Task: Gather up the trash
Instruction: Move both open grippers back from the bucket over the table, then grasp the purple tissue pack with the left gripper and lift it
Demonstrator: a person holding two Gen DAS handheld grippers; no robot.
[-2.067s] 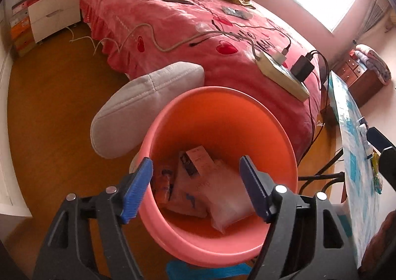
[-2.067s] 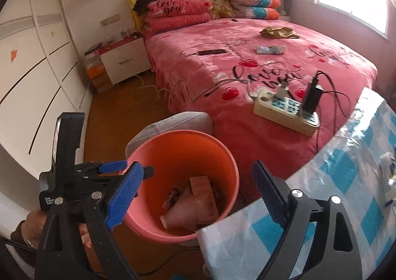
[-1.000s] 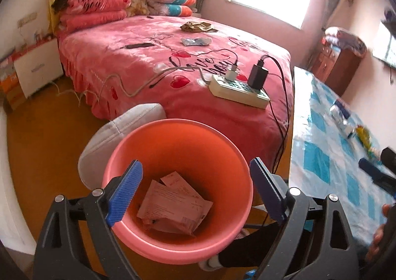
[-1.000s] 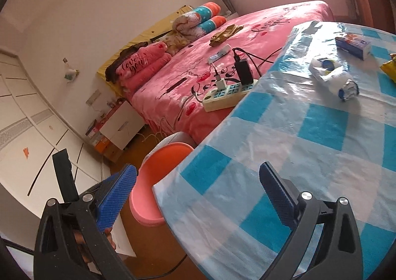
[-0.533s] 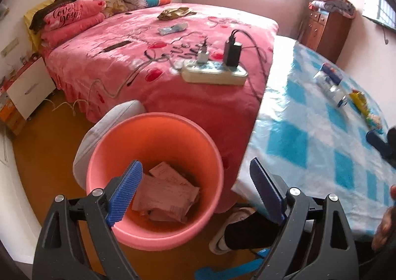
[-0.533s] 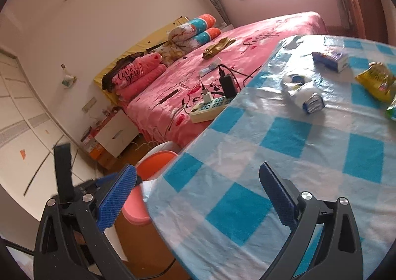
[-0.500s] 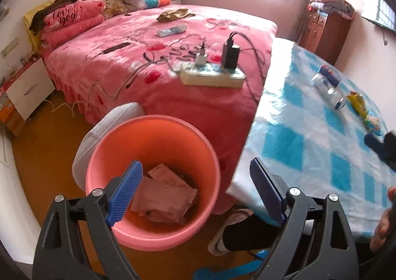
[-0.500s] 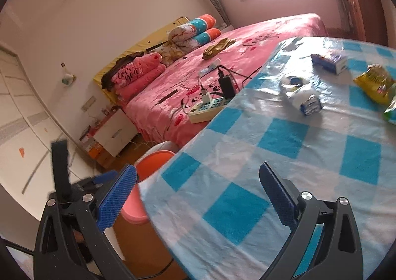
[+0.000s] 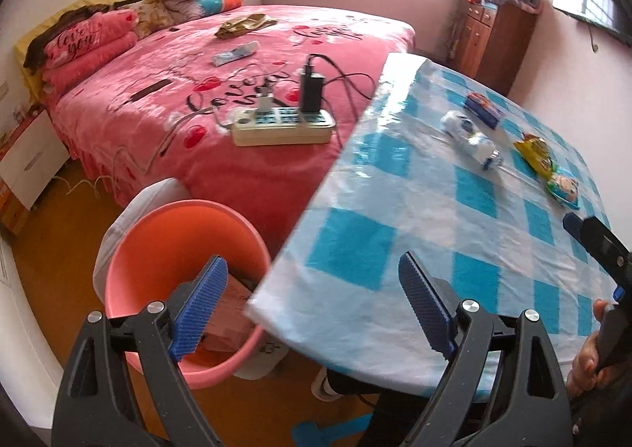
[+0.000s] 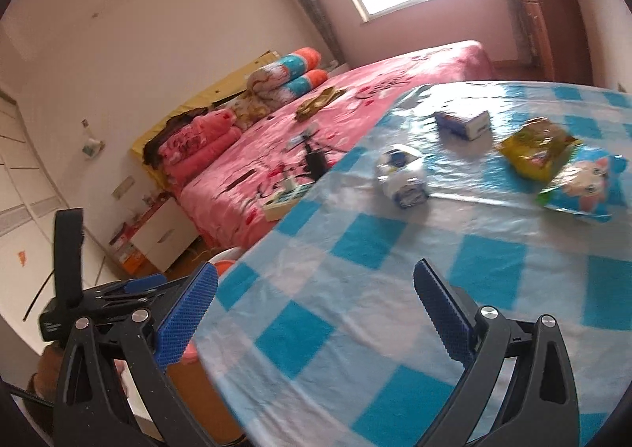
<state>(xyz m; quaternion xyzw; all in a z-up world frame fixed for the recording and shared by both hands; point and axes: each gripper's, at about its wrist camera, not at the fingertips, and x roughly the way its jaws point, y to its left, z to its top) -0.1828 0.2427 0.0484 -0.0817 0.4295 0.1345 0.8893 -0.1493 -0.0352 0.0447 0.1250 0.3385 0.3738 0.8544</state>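
Both tools have swung away from the round salmon-pink plastic bin (image 9: 166, 245) toward the worktop with the blue-and-white checked cloth (image 10: 395, 289). The left tool (image 9: 312, 304) and right tool (image 10: 316, 308) both gape wide, holding nothing. Four pieces of trash lie on the worktop: one crumpled white-and-blue wrapper (image 10: 401, 174), one small blue box (image 10: 462, 123), one yellow snack bag (image 10: 537, 148), one cartoon-printed packet (image 10: 584, 186). The bin stands on the floor, between bed and worktop, with paper inside.

Bin (image 9: 158, 245) left of table (image 9: 434, 249)
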